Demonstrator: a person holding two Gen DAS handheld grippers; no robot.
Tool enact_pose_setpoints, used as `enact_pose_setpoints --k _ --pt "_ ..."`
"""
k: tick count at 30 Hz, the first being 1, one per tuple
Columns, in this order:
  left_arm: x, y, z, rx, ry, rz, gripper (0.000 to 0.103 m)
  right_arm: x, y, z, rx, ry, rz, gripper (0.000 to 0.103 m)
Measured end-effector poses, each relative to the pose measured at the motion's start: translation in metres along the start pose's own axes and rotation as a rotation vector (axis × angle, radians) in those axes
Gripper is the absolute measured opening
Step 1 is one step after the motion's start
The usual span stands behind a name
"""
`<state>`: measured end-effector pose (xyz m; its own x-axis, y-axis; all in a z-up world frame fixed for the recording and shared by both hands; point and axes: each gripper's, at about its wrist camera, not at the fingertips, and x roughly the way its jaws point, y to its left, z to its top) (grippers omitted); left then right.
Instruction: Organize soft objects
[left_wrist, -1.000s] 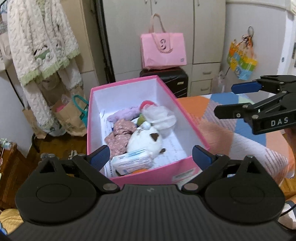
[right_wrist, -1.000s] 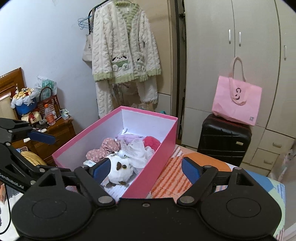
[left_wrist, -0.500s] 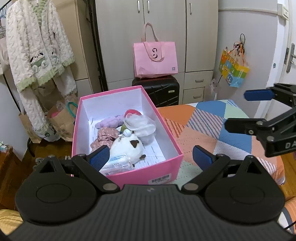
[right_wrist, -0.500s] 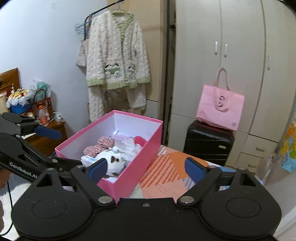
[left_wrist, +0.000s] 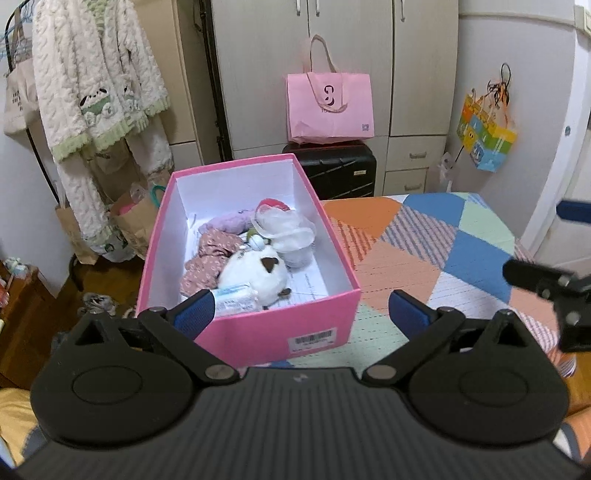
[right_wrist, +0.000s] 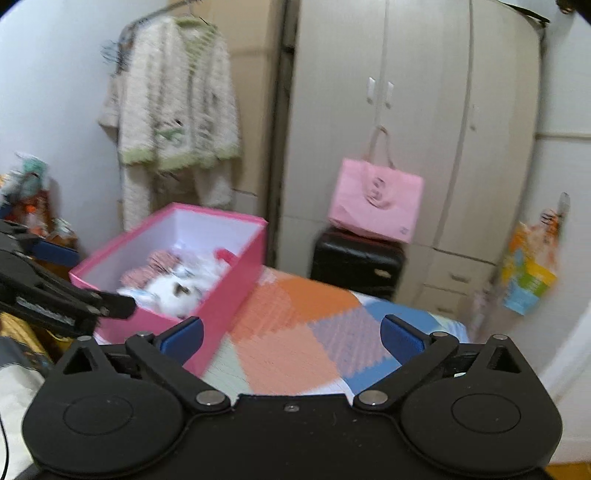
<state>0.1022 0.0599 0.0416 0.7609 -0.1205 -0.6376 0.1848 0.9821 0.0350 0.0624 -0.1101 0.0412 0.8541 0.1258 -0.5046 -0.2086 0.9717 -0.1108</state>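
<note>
Through the left wrist camera I see my left gripper (left_wrist: 301, 308) with its jaws spread wide and nothing between them; they have just been opening a little further. It hangs just short of the pink box (left_wrist: 258, 332), which sits on the patchwork cover (left_wrist: 424, 258) at its left edge. The soft things are already inside the box: a white plush toy (left_wrist: 255, 273), a floral cloth (left_wrist: 210, 254), a lilac piece (left_wrist: 229, 221), a gauzy white bundle (left_wrist: 288, 229) with something red behind it, and a small tissue pack (left_wrist: 232, 301) against the near wall. At the right edge of this view my right gripper (left_wrist: 546, 247) pokes in, over the cover and well apart from the box.

Through the right wrist camera, which is smeared by motion, my right gripper (right_wrist: 291, 338) also stands fully open and empty; its jaws have just been opening. It looks across bare cover, with the box off to the left and my left gripper (right_wrist: 66, 280) showing beside the box's near corner. I see no soft thing lying loose on the cover in either view.

My reading is that the gathering step is done or nearly so, with both grippers free. The next move, as I judge it, calls for either finding another loose item outside these views or tidying the pile. For tidying, I would go in from above and pinch one piece without dragging its neighbours.
</note>
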Motion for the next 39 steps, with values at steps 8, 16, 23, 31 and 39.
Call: enact_pose_setpoints --k 8,16,23,31,39 --pt "-0.002 -0.011 -0.014 -0.033 -0.043 0.001 0.102 -0.008 -0.008 -0.017 0.062 -0.034 0.0 0.103" --pt "-0.006 -0.016 -0.022 -0.028 -0.071 0.011 0.102 -0.007 -0.021 -0.025 0.145 -0.039 -0.042 0.103" --pt "-0.01 -0.018 -0.03 -0.032 -0.118 0.029 0.102 -0.002 -0.04 -0.034 0.285 -0.003 -0.031 0.103" --pt "-0.009 -0.021 -0.037 -0.05 -0.134 0.048 0.102 -0.001 -0.037 -0.043 0.286 0.024 -0.045 0.103" --pt "-0.009 -0.022 -0.04 -0.067 -0.168 0.076 0.102 -0.007 -0.026 -0.044 0.23 -0.01 -0.106 0.103"
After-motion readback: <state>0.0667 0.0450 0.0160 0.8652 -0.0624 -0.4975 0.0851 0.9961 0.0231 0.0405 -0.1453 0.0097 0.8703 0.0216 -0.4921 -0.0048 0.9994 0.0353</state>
